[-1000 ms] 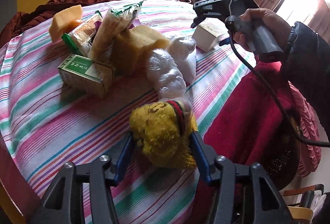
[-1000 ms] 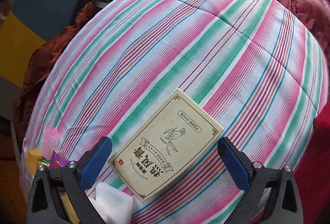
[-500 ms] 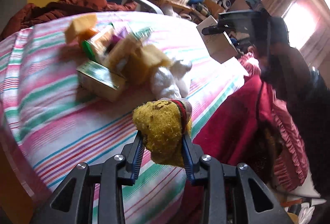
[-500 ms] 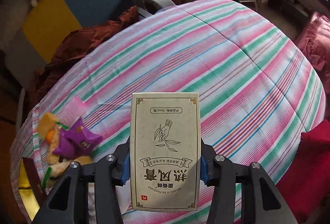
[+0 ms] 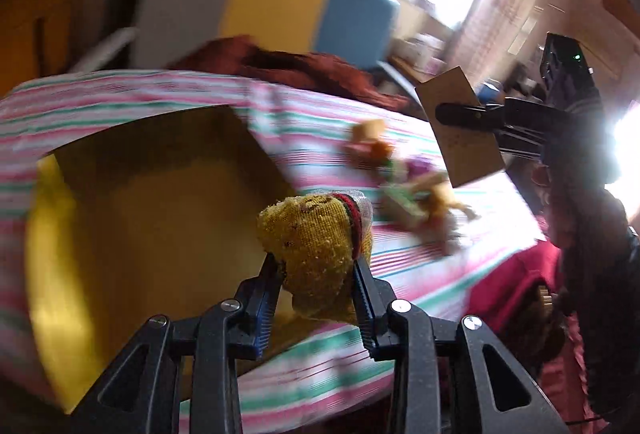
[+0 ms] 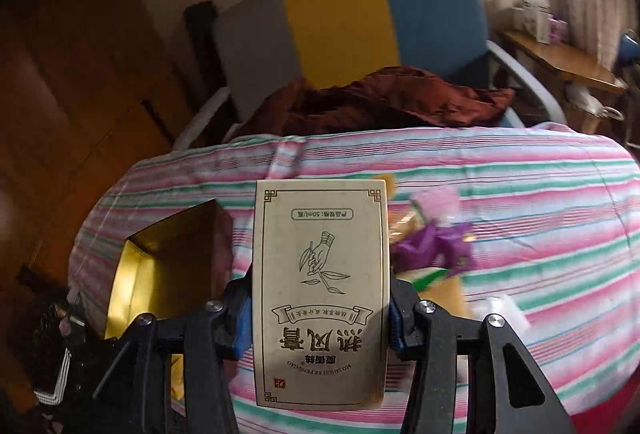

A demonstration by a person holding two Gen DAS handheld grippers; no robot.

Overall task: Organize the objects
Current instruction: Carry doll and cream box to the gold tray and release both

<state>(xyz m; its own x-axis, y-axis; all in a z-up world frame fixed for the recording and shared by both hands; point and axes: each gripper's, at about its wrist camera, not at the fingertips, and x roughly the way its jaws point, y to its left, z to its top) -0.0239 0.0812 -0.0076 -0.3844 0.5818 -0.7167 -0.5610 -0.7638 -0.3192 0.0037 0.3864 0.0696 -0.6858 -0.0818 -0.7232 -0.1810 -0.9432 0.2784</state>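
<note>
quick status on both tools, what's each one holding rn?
Left tool: closed on the yellow knit toy.
Right tool: closed on the beige box.

Left wrist cam looks down-forward past its fingers, close over the open yellow box, bed beyond. Right wrist cam sits further back, facing the chair across the bed. Both share box, striped cover, chair.

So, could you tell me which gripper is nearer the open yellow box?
Left. The left gripper hovers at the yellow box's opening; the right gripper sits farther off beside it.
</note>
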